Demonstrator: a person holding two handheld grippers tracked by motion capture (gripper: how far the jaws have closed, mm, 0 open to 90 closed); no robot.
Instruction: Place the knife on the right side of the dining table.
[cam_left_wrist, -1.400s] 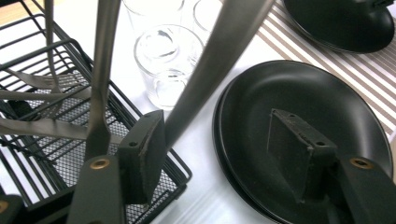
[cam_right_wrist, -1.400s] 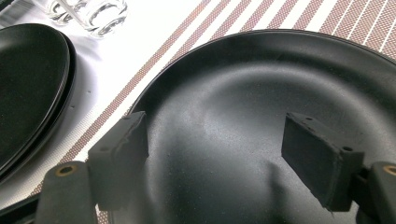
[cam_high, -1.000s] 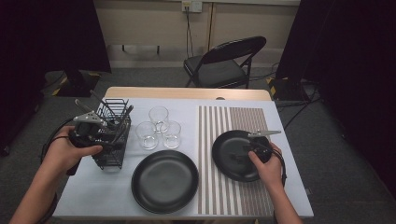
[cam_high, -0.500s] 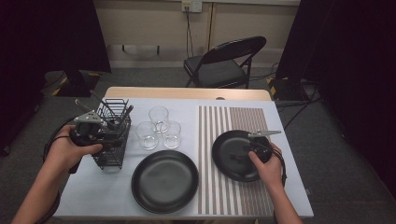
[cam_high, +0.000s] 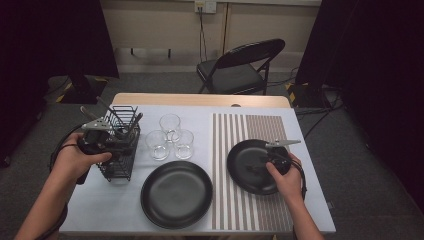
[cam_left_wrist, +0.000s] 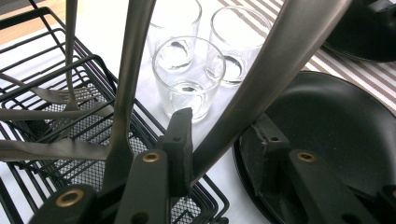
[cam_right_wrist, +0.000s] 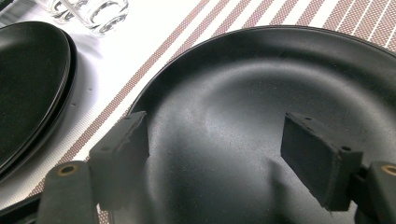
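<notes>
My left gripper (cam_high: 120, 141) (cam_left_wrist: 219, 149) reaches into the top of a black wire cutlery basket (cam_high: 119, 162) (cam_left_wrist: 56, 116) at the table's left. Its jaws have just been closing and now stand shut on a broad steel cutlery handle (cam_left_wrist: 261, 79) that rises slanting between the pads. A second steel handle (cam_left_wrist: 133, 70) stands just outside the left jaw. My right gripper (cam_high: 257, 166) (cam_right_wrist: 215, 149) hovers open over a black plate (cam_high: 245, 172) (cam_right_wrist: 233, 84) on the striped placemat (cam_high: 235, 212), with nothing between its pads.
Three clear glasses (cam_high: 170, 137) (cam_left_wrist: 189, 74) stand beside the basket. Another black plate (cam_high: 176, 194) (cam_left_wrist: 336, 126) lies at the front centre. More cutlery (cam_left_wrist: 51, 149) lies in the basket. A folding chair (cam_high: 240, 70) stands beyond the far edge.
</notes>
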